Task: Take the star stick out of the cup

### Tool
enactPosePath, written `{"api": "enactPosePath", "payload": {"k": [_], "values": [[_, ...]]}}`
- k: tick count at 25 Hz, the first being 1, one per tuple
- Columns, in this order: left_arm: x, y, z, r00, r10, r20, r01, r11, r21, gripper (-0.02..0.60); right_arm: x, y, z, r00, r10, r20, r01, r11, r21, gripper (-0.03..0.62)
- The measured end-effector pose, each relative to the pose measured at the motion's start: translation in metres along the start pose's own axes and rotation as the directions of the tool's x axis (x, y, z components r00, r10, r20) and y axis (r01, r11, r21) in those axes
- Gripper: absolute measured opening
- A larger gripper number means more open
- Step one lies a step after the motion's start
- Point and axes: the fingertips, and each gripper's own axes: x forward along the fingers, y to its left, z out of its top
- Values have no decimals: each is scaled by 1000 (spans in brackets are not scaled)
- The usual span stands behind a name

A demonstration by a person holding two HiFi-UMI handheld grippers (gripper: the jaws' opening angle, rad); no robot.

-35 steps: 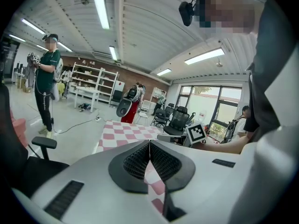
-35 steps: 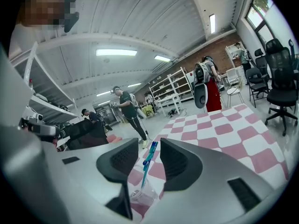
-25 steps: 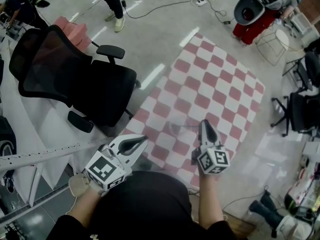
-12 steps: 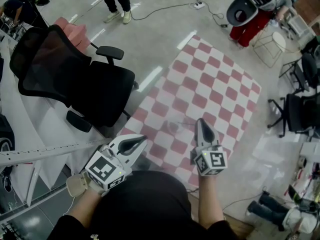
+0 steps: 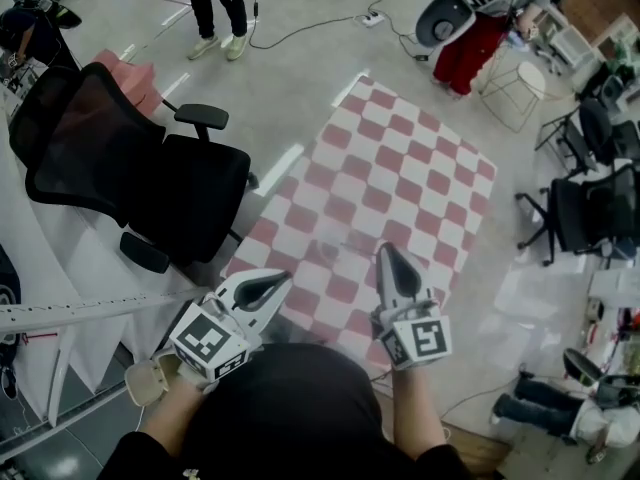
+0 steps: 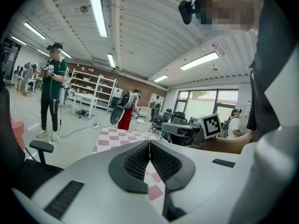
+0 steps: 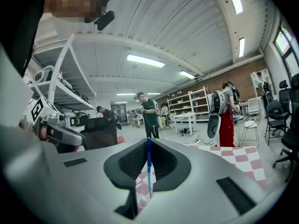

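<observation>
Checkered pink-and-white mat (image 5: pixel 400 178) on grey floor, filling centre of head view.

Pads of right gripper (image 7: pixel 148 141) pinched narrow on star stick (image 7: pixel 149 171). Thin blue shaft, upright in the slit between the pads, lower end hanging free below them, centre of right gripper view. Star end not visible.

Pads of left gripper (image 6: pixel 149 146) closed flush on each other, nothing between, centre of left gripper view.

Head view:
- right gripper (image 5: pixel 387 258) lower centre, pointing up-frame over mat
- left gripper (image 5: pixel 278 281) lower left of it, tips angled right, near mat's lower edge
- the two well apart
- marker cubes toward bottom edge, forearms and black top (image 5: pixel 290 408) below them
- black office chair (image 5: pixel 130 168) at left of frame, beside mat
- white rail (image 5: pixel 90 313) lower left
- legs of standing person (image 5: pixel 215 8) top left
- red-and-white machine (image 5: pixel 460 23) top right, white wire stool (image 5: pixel 515 93) beside it
- dark chairs (image 5: pixel 585 208) at right edge

Right gripper view: person in green top (image 7: pixel 149 111) behind the jaws, shelving (image 7: pixel 191 106) right of centre.

Left gripper view: person in dark clothes (image 6: pixel 50 97) at left, ceiling strip lights (image 6: pixel 98 13) above.
</observation>
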Motion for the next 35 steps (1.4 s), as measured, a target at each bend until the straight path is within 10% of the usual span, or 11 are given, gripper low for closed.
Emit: {"api": "enactPosePath", "payload": {"k": [13,24,35], "values": [[48,-59,19,980,-195,36,195,981,27,40,-99,-25,38,983,-178,52,180,983,-46,26],[84,-114,17,930,-367,-4,367,929,49,40,-194,-62,25,908,-418,23,418,908,-30,26],[100,-139,14,901,-433,-36,434,898,74,40,-224,-66,17,880,-474,42,475,880,-7,26]]}}
